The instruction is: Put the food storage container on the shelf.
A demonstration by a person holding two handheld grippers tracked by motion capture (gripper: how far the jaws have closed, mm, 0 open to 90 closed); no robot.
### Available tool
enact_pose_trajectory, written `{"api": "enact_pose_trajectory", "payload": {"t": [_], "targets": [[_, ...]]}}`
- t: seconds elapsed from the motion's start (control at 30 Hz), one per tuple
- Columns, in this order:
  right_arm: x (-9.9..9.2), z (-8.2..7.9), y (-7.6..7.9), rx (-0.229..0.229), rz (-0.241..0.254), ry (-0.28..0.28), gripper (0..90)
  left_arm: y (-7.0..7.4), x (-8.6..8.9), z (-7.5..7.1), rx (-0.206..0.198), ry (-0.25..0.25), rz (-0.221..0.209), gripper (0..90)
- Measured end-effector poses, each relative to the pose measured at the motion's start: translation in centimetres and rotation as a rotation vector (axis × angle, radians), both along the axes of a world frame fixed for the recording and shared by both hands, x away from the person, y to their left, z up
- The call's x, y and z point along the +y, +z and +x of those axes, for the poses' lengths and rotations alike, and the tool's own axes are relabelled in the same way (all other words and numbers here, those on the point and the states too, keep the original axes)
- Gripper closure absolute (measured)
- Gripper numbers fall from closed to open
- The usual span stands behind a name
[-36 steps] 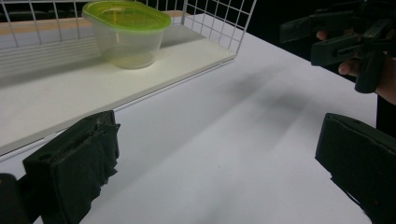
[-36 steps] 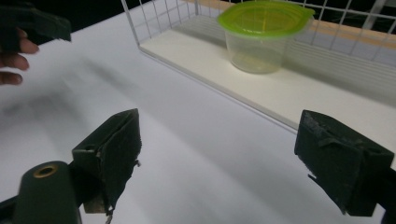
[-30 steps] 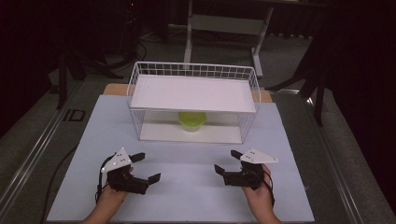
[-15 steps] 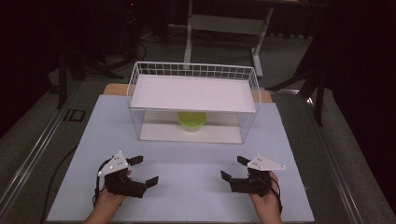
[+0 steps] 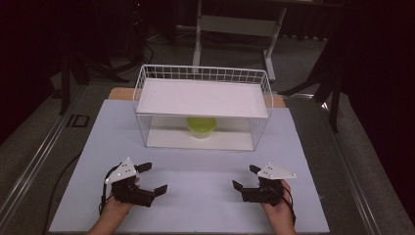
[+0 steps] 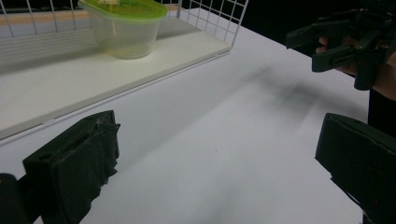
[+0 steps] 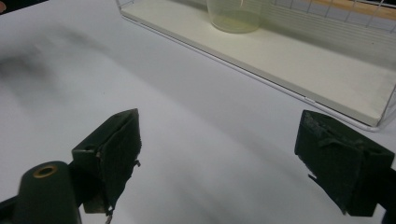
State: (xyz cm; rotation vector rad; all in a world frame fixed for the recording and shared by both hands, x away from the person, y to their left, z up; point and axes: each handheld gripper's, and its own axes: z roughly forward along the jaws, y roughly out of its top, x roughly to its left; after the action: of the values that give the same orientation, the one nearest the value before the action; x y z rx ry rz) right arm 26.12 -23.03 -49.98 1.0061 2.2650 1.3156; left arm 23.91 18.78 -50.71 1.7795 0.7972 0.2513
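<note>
A white wire rack (image 5: 203, 105) with two shelves stands at the back of the table. On its lower shelf sits a clear tub with a green lid (image 5: 201, 126) (image 6: 123, 25) (image 7: 234, 15). My left gripper (image 5: 152, 177) (image 6: 215, 163) rests open near the front left of the table, nothing between its jaws. At the front right my right gripper (image 5: 246, 177) (image 7: 224, 163) is open too, also holding nothing. Both point inward toward each other, and the right gripper (image 6: 348, 44) shows far off in the left gripper view.
A white sheet (image 5: 195, 196) covers the table top, with bare room between the grippers and the rack. The rack's upper shelf (image 5: 203, 97) is bare. Dark floor and a desk frame (image 5: 235, 29) lie behind the table.
Both hands have drawn back a little toward the table's front edge, the right one more. Both grippers stay open.
</note>
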Motion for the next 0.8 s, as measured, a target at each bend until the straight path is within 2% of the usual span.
{"api": "enact_pose_trajectory", "payload": {"t": [0.13,0.33,0.43,0.57,0.7,0.8], "targets": [[0.0,0.2,-0.2,-0.001,-0.005,-0.014,14.5,-0.1,-0.1,0.1,0.011,-0.012,0.002,0.3],[-0.2,0.5,-0.2,-0.010,0.004,-0.014,14.5,0.1,0.3,0.1,-0.004,-0.008,-0.016,0.3],[-0.4,0.7,-0.3,0.002,0.048,-0.007,14.6,0.2,0.6,0.1,-0.010,0.000,-0.042,0.4],[-0.8,0.8,-0.3,-0.012,0.084,-0.013,14.6,0.3,1.1,0.1,-0.027,0.020,-0.072,0.3],[-0.9,0.8,-0.1,-0.021,0.104,0.000,15.0,0.2,1.2,0.1,-0.023,0.033,-0.070,0.3],[-0.8,0.8,-0.1,-0.023,0.101,0.008,15.0,0.2,1.2,0.0,-0.023,0.034,-0.065,0.3]]}}
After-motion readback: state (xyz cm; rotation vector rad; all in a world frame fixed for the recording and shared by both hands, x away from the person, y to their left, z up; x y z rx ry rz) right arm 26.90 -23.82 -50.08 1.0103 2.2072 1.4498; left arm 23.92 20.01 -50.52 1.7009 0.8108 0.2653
